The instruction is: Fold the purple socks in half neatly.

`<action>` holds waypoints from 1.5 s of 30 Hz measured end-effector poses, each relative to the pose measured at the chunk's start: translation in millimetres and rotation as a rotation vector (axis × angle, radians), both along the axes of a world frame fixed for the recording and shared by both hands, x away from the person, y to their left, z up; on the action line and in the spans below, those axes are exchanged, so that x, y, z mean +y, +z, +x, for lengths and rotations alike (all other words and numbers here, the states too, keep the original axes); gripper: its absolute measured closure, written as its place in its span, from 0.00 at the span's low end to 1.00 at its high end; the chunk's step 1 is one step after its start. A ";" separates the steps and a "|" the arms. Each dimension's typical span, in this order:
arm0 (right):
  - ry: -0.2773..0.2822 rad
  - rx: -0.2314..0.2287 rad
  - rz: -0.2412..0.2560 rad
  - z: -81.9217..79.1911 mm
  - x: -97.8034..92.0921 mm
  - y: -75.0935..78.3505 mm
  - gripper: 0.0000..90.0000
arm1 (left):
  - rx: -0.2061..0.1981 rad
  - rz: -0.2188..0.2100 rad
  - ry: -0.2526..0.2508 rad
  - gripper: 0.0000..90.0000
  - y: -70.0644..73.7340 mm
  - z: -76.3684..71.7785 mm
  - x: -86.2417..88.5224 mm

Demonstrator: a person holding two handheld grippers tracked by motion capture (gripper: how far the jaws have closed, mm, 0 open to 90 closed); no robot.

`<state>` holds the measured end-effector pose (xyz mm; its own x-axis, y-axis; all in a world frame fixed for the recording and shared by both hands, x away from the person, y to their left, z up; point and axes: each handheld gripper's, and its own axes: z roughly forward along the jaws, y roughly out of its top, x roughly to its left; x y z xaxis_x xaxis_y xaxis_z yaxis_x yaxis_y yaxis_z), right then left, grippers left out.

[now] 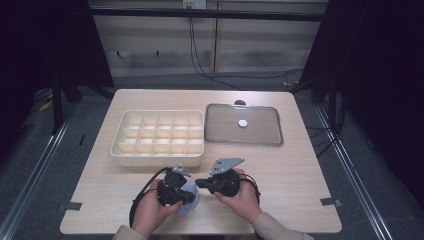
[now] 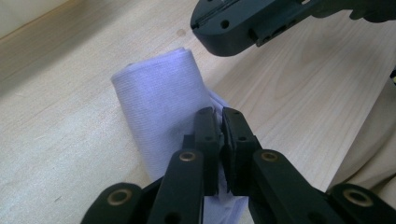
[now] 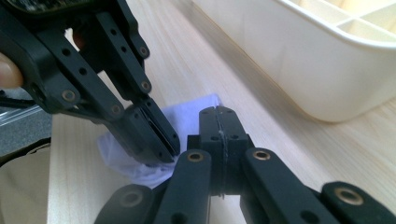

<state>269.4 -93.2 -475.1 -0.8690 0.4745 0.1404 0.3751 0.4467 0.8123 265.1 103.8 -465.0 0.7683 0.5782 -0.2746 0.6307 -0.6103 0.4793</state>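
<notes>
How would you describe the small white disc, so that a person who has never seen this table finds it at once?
Start from the wooden table and find the cream divided box at its far middle. Directly right of it lies a flat clear lid with a grey rim. The small white disc sits near its centre, the only round thing there.

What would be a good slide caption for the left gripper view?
Left gripper pinching a rolled white cloth on the wooden table.
</notes>
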 end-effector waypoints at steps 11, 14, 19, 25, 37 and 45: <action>0.020 0.000 0.004 6.9 12.4 -1.2 1.00 | 0.004 -0.007 0.002 0.95 -0.2 0.5 0.6; 0.026 -0.005 -0.009 7.6 15.6 -3.2 1.00 | 0.005 -0.007 0.004 0.95 -0.1 0.0 0.1; 0.035 -0.003 -0.037 9.2 21.7 -9.6 1.00 | 0.003 -0.003 0.002 0.95 0.2 -0.1 0.2; 0.034 0.005 -0.057 9.6 22.4 -15.8 1.00 | -0.004 -0.008 0.003 0.95 0.2 -0.8 -0.1; 0.027 0.015 -0.054 11.0 19.9 -19.7 1.00 | 0.006 -0.024 0.001 0.83 9.1 1.1 5.4; 0.025 0.014 -0.055 10.9 19.1 -20.1 1.00 | 0.001 -0.044 0.025 0.83 19.8 2.9 12.6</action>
